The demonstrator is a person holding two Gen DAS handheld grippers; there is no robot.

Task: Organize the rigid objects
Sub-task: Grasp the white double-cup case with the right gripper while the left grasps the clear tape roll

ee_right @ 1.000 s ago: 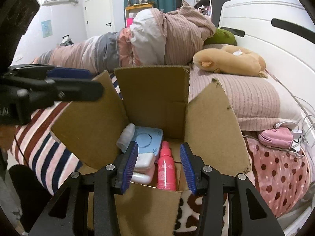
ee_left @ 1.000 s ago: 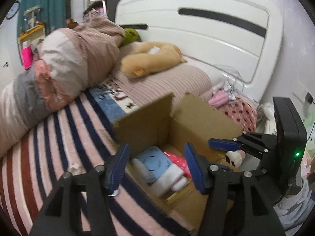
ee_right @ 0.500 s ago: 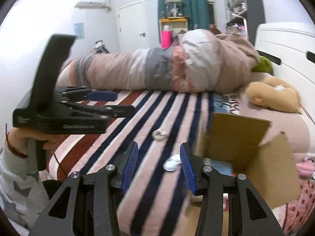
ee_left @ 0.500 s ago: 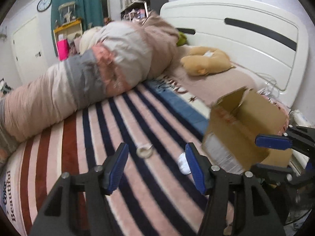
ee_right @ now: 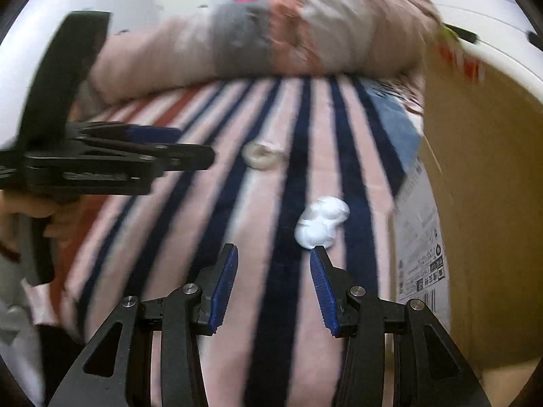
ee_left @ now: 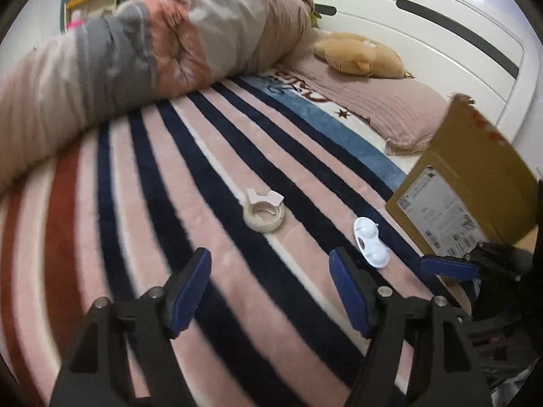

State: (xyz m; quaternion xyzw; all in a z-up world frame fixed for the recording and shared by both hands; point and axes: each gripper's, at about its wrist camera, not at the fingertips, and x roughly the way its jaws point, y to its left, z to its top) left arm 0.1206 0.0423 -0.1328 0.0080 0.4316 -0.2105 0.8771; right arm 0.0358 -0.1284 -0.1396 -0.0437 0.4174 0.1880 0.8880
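A roll of clear tape [ee_left: 264,215] and a small white two-lobed plastic case [ee_left: 370,246] lie on the striped bedspread [ee_left: 152,203]. A cardboard box [ee_left: 471,183] stands at the right. My left gripper [ee_left: 271,288] is open and empty, low over the spread just short of the tape. My right gripper [ee_right: 273,279] is open and empty, with the white case [ee_right: 321,222] just beyond its right finger and the tape [ee_right: 263,154] farther off. The left gripper [ee_right: 163,151] shows from the side in the right wrist view.
A rolled duvet [ee_left: 135,51] lies along the far side of the bed. A tan plush toy [ee_left: 359,55] rests on a pillow [ee_left: 390,108] by the white headboard [ee_left: 424,20]. The box wall [ee_right: 475,186] fills the right of the right wrist view.
Both grippers have swung left, away from the inside of the box, and dropped toward the bedspread. The tape and the white case are now close in front of them.
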